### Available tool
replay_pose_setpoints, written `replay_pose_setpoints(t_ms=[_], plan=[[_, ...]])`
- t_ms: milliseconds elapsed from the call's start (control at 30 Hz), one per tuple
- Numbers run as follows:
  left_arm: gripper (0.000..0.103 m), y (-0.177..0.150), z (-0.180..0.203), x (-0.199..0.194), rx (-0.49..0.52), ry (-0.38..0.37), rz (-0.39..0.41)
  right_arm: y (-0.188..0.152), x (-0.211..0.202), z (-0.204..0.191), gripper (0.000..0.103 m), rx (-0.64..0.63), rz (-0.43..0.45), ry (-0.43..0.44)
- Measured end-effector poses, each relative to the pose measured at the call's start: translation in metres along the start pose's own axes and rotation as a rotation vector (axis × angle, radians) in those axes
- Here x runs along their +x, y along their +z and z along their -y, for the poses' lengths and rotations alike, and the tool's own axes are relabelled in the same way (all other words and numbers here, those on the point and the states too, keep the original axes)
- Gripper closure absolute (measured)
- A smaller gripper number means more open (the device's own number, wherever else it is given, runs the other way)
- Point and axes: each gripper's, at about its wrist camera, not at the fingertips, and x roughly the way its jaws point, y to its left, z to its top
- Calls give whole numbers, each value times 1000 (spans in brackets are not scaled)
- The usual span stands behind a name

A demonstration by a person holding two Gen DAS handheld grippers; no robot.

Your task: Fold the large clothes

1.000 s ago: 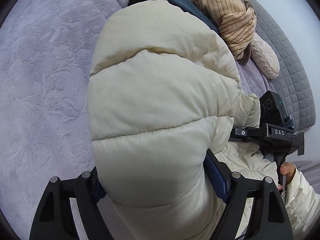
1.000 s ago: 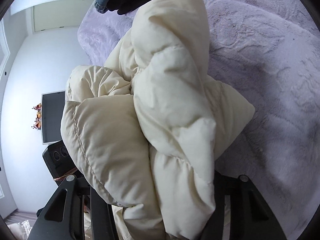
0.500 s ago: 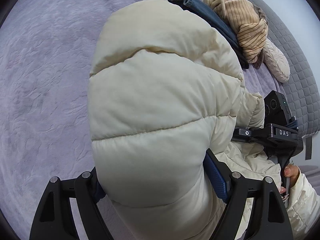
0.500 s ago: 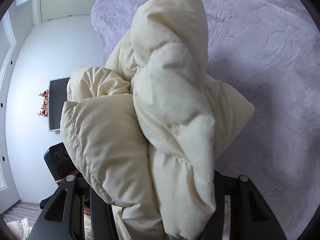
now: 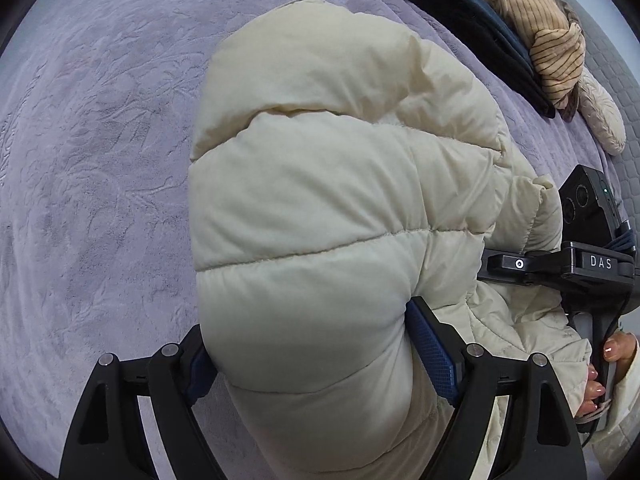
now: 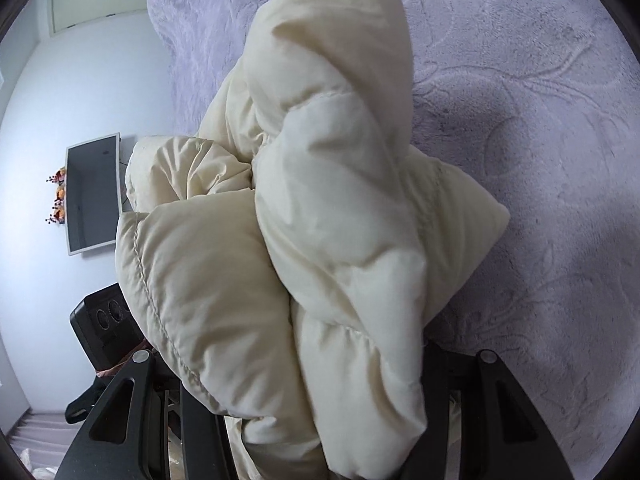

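A cream puffer jacket [image 5: 320, 200] hangs bunched between both grippers over the lilac bedspread [image 5: 100, 160]. My left gripper [image 5: 316, 352] points steeply down, and its blue pads press into a thick quilted fold from both sides. In the right wrist view the same jacket [image 6: 340, 200] is crumpled into several folds. My right gripper [image 6: 320, 392] is shut on that bundle; its jaws are easing open a little while the fabric still fills them. The right gripper's black housing [image 5: 592, 260] and a person's hand [image 5: 612, 360] show at the right edge.
A pile lies at the bed's far corner: dark jeans [image 5: 480, 28], a striped tan garment [image 5: 540, 28] and a beige quilted piece [image 5: 604, 124]. A grey quilted border [image 5: 620, 92] runs beside it. A screen [image 6: 94, 196] hangs on the white wall beyond the bed's edge.
Both grippers have carried the jacket across the bed, away from the clothes pile, which slid to the upper right in the left view and out of the right view. Both grips look unchanged.
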Motion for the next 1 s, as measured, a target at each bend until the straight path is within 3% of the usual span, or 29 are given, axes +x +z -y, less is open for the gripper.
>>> replay_pose_setpoints(t_ms=[200,367,467,533,567,600,700,767,900,933,1000], plan=[[15,-4,6,9,2,23,5,-14,0,-26,42,-12,8,-120],[14,-6,2,9,-8,23,7,-25,-31,-53,41,-61,29,-227],[14,-7,3,11,-8,25,9,-37,-60,-76,42,-115,89,-296],[14,-9,1,9,-9,24,9,-49,-74,-92,60,-158,123,-319],[14,-9,1,10,-9,24,10,-57,-82,-91,78,-176,129,-315],[14,-9,1,10,-9,25,9,-61,-86,-99,83,-191,140,-307],[14,-9,1,9,-7,27,9,-83,-83,-119,85,-276,143,-276],[14,-9,1,9,-6,29,9,-102,-73,-116,85,-334,113,-305],[14,-8,0,1,-14,18,2,-117,-38,-87,87,-420,57,-547],[14,-7,0,-5,-12,18,5,-118,-33,-77,88,-415,54,-581],[15,-8,2,-25,20,49,40,-117,-33,-62,92,-370,57,-569]])
